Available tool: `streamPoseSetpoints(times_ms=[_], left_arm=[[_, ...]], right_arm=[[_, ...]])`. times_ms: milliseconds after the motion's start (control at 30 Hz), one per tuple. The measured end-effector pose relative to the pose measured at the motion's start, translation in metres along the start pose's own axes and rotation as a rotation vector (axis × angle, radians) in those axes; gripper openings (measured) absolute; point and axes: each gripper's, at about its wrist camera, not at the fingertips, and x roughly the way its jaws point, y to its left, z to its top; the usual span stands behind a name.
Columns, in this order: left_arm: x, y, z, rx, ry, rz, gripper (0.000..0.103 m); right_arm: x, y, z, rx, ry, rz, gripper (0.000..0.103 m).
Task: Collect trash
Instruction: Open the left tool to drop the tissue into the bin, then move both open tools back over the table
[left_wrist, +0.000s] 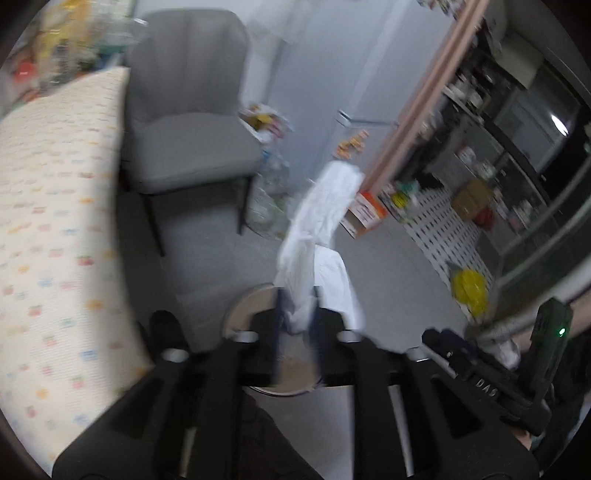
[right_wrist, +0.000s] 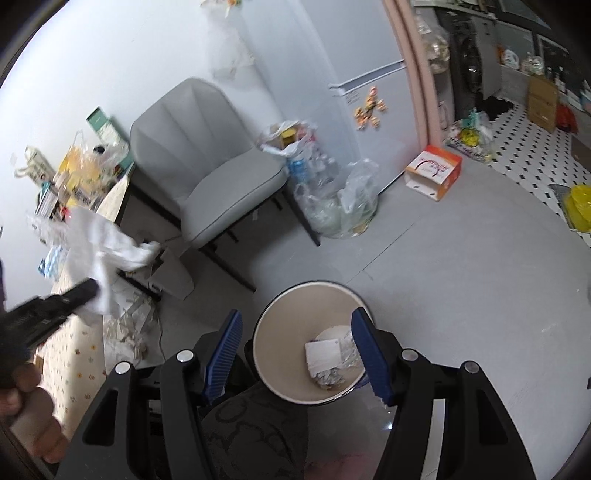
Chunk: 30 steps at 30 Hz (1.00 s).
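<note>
Pinching one white tissue (left_wrist: 317, 236): left gripper (left_wrist: 297, 325). Right gripper (right_wrist: 297, 354) spread above one bin (right_wrist: 266, 332).

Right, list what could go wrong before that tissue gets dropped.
1. The white tissue hangs long and loose from the left gripper; it could drape over the bin rim or miss.
2. The right gripper, open over the bin, could block the drop.

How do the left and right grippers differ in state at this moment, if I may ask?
The left gripper is shut on crumpled white tissue; the right gripper is open and holds nothing. The left is off beside the table; the right hovers over the bin. Both are black.
</note>
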Motion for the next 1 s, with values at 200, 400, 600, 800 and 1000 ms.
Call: streamPoseSetpoints(times_ms=[200,400,600,800,1000], left_arm=[[-0.011,0.003,-0.004,-0.03,-0.058,0.025,0.091],[-0.058,0.037,0.0,-0.104,-0.16,0.044,0.096],[-0.115,0.086,-0.004,-0.214,-0.277,0.084,0.097],[-0.161,0.137,-0.019,-0.293,-0.346,0.15,0.097],[-0.194,0.181,-0.039,-0.335,-0.405,0.185,0.097]], right_arm=[[-0.011,0.001,0.0,-0.001,-0.012,0.002,0.062],[-0.014,0.033,0.0,-0.053,-0.023,0.018,0.082],[-0.024,0.091,-0.003,-0.172,-0.068,0.051,0.095],[-0.029,0.164,-0.014,-0.311,-0.112,0.113,0.095],[-0.037,0.223,-0.026,-0.392,-0.147,0.176,0.095]])
